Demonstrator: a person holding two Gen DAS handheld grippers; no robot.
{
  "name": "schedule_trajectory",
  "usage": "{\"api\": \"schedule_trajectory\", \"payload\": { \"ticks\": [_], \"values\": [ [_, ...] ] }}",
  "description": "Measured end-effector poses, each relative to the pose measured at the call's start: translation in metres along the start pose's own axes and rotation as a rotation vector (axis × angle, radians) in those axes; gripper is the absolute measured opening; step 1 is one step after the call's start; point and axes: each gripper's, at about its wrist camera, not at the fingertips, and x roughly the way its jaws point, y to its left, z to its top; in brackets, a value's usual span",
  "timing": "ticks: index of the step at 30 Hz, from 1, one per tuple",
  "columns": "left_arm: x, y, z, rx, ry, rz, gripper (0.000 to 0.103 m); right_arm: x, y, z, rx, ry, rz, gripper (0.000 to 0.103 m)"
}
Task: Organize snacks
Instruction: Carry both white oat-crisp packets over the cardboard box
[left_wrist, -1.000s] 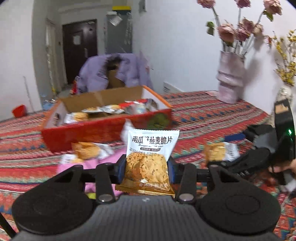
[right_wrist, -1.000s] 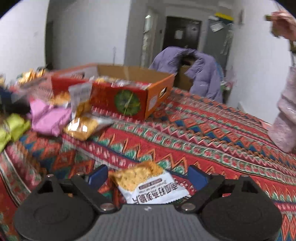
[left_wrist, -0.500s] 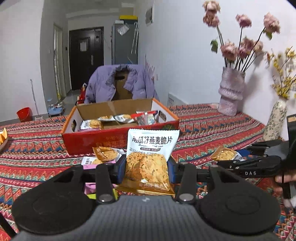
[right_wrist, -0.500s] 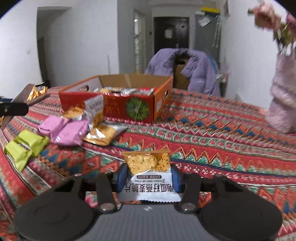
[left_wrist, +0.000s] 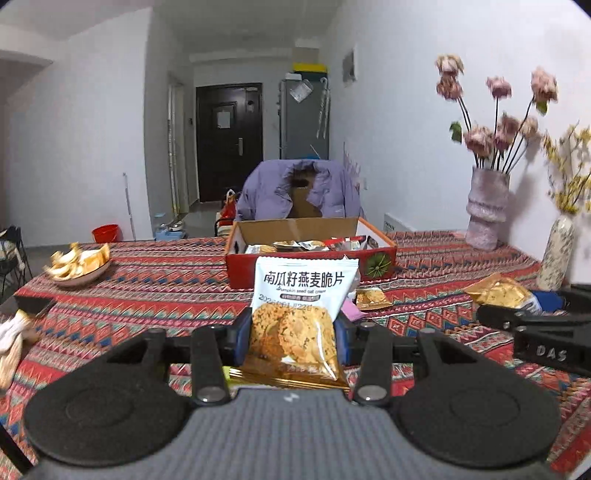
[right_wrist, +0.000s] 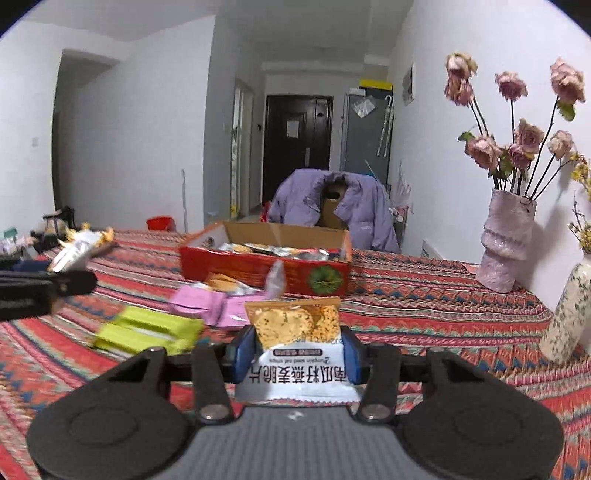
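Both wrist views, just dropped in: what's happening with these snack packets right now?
A person is sorting snacks with two handheld claws. The left claw grips an upright white-and-gold oat crisp packet; the right claw grips a matching packet upside down. Both face the open red cardboard box, already holding packets. Pink and green wrappers lie loose on the patterned tablecloth.

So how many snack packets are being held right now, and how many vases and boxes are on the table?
Held oat-crisp packets: 2
Vases: 2
Red box: 1
Total: 5
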Motion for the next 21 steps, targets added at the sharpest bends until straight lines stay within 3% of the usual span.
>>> {"api": "schedule_trajectory", "payload": {
  "ticks": [4,9,21],
  "values": [
    [-0.026,0.011,-0.005,-0.02,-0.01,0.009,0.044,-0.015,0.022,0.002,-0.004,-0.031,0.038,0.047],
    [-0.031,0.022,0.0,-0.042,-0.028,0.02,0.044,-0.014,0.031,0.011,0.01,-0.049,0.037,0.047],
    [0.009,0.043,0.022,-0.069,-0.017,0.012,0.044,0.02,0.04,0.036,-0.016,-0.038,0.037,0.047]
  ]
}}
